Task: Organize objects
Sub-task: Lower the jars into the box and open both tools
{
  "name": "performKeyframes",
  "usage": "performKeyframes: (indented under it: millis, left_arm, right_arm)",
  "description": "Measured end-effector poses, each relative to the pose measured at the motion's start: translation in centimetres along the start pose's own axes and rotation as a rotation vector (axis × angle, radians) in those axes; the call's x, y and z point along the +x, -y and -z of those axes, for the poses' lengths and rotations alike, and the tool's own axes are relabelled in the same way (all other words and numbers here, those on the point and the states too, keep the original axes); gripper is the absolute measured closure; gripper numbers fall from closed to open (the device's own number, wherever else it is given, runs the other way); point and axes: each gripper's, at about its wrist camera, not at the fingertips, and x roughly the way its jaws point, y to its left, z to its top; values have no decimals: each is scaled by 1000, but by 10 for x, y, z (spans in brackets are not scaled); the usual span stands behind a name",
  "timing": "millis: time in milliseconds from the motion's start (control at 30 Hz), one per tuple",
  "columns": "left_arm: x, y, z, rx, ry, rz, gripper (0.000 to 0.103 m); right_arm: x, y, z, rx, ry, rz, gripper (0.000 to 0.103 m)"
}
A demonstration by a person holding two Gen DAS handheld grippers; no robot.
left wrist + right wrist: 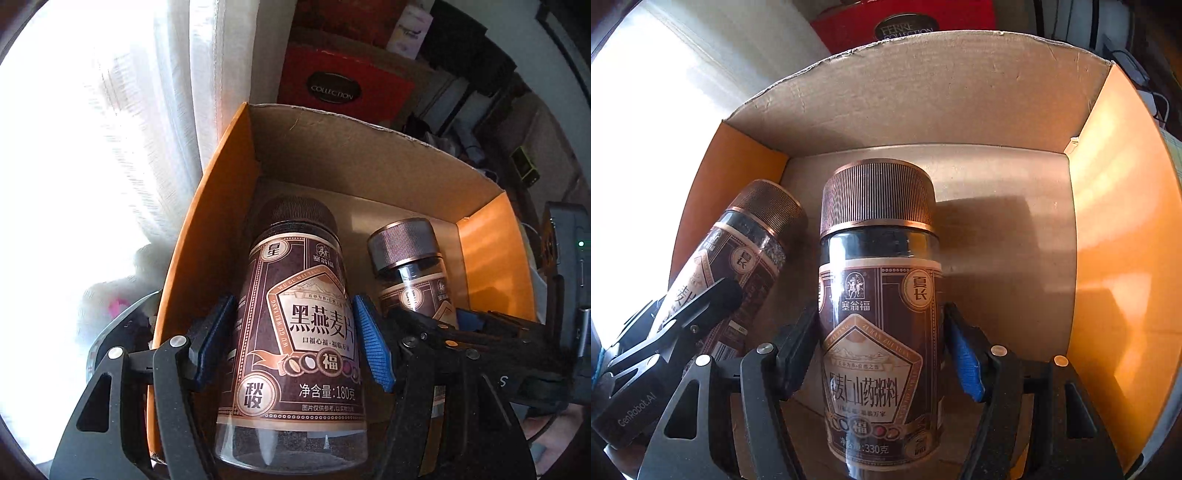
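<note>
Orange cardboard box (1123, 258) fills both frames, two jars inside.
L gripper (295, 343) clamps oat jar (295, 332) at centre; R gripper (881, 354) clamps porridge jar (881, 295), mid-frame.

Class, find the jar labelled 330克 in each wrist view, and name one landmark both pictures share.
Left wrist view: 330克 jar at right of centre, partly behind the right gripper's black linkage.
Right wrist view: 330克 jar at centre, between the right gripper's fingers.
Shared landmark: red COLLECTION box behind the cardboard box.
</note>
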Motion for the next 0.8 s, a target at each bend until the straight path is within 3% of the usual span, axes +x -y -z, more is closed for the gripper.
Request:
performKeyframes:
  millis: [133, 300, 567, 667, 800]
  left_arm:
    - [-9, -4, -3, -7, 18, 18, 41]
    - [1, -3, -1, 57, -19, -40, 41]
    - [11, 15, 6, 116, -39, -90, 45]
    - [11, 19, 6, 113, -43, -82, 53]
    - [10, 25, 7, 124, -51, -69, 50]
  right_arm:
    - [-2, -3, 2, -18, 0, 11, 35]
    - [-6, -12, 1, -52, 9, 51, 37]
    - [-21, -13, 7, -119, 65, 242, 37]
    - [-29, -4, 2, -77, 78, 224, 37]
    - [-38, -8, 2, -35, 74, 200, 37]
